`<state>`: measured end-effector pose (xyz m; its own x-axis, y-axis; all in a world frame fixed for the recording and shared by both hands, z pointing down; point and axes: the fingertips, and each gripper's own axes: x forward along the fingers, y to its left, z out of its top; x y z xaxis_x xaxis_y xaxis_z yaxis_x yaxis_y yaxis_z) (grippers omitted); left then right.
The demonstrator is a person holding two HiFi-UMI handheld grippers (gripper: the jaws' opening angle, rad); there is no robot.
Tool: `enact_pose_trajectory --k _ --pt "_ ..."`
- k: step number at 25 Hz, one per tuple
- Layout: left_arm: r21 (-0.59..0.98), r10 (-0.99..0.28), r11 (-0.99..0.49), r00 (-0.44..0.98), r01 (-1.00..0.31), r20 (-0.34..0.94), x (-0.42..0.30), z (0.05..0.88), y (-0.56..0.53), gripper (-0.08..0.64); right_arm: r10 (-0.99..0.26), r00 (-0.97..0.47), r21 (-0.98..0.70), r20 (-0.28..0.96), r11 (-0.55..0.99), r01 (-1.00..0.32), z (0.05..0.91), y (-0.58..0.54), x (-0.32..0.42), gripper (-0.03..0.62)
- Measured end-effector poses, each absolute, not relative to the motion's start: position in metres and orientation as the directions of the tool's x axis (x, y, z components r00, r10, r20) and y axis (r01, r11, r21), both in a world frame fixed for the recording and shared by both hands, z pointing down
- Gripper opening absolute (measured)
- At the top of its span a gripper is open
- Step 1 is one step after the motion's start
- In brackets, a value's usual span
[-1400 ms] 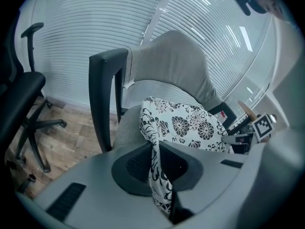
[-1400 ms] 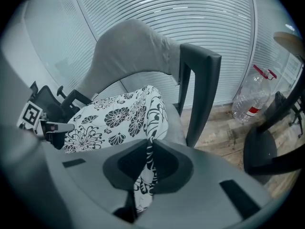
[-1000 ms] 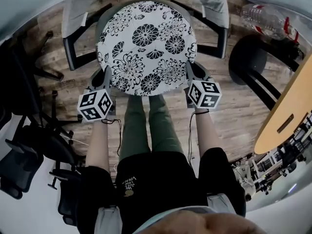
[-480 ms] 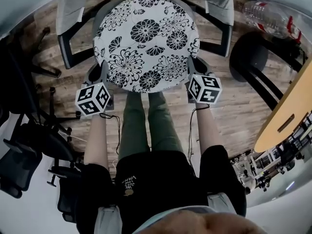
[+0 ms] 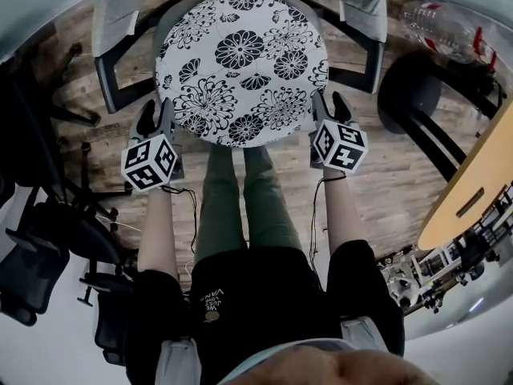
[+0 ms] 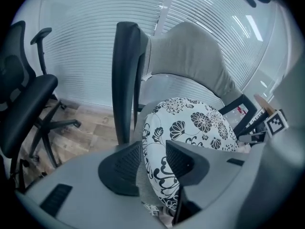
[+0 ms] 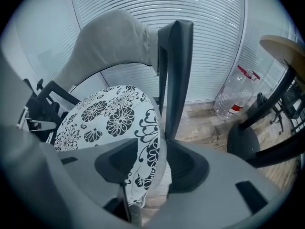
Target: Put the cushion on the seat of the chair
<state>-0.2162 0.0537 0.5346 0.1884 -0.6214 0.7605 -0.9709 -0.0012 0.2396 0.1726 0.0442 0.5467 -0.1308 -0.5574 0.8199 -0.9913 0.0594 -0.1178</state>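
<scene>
The round white cushion [image 5: 240,62] with black flowers lies flat on the seat of the grey chair [image 5: 108,30], between its black armrests. My left gripper [image 5: 156,120] is at the cushion's near left edge and my right gripper [image 5: 330,111] at its near right edge. Both sets of jaws are opening. In the left gripper view the cushion's rim [image 6: 155,142] still sits between the spread jaws of the left gripper [image 6: 152,163], with a gap beside the left finger. In the right gripper view the rim [image 7: 147,142] likewise lies loose inside the right gripper [image 7: 152,161].
A black office chair [image 5: 48,239] stands at the left. At the right are a clear water bottle [image 5: 437,26], a black table foot [image 5: 409,95] and a round wooden table [image 5: 473,183]. The person's green trouser legs [image 5: 244,207] stand before the seat.
The cushion has moved away from the person and down onto the seat. Both grippers, shut on its edges before, now have their jaws spread.
</scene>
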Motion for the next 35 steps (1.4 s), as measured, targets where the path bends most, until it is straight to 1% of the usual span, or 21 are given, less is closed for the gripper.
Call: enact_pose_trajectory --k 8,10,11,12,14,17,27,35 --pt "0.237 -0.614 -0.02 0.199 -0.971 0.764 -0.211 0.53 0.055 0.15 -0.56 -0.141 -0.137 0.816 0.05 -0.989 0.544 0.047 0.168 0.179" --pt "0.244 -0.612 -0.028 0.21 -0.969 0.763 -0.209 0.528 0.056 0.138 -0.563 -0.136 -0.129 0.815 0.053 -0.99 0.542 0.048 0.167 0.176" --pt "0.245 -0.612 -0.037 0.216 -0.969 0.761 -0.208 0.526 0.057 0.094 -0.567 -0.137 -0.124 0.812 0.062 -0.99 0.539 0.048 0.167 0.143" --pt "0.246 -0.611 -0.049 0.224 -0.968 0.759 -0.206 0.525 0.058 0.032 -0.573 -0.142 -0.122 0.807 0.075 -0.99 0.537 0.048 0.165 0.036" --pt "0.255 -0.603 -0.078 0.249 -0.964 0.758 -0.2 0.521 0.059 0.011 -0.59 -0.167 -0.137 0.79 0.095 -0.986 0.53 0.047 0.161 0.017" --pt "0.28 -0.606 -0.086 0.273 -0.956 0.747 -0.195 0.516 0.057 0.011 -0.608 -0.192 -0.17 0.771 0.094 -0.981 0.523 0.045 0.158 0.017" --pt "0.3 -0.638 -0.1 0.293 -0.949 0.712 -0.187 0.482 0.056 0.011 -0.641 -0.203 -0.198 0.74 0.081 -0.977 0.493 0.049 0.151 0.017" --pt "0.305 -0.662 -0.111 0.299 -0.946 0.687 -0.182 0.446 0.056 0.011 -0.665 -0.221 -0.197 0.713 0.112 -0.974 0.458 0.047 0.147 0.017"
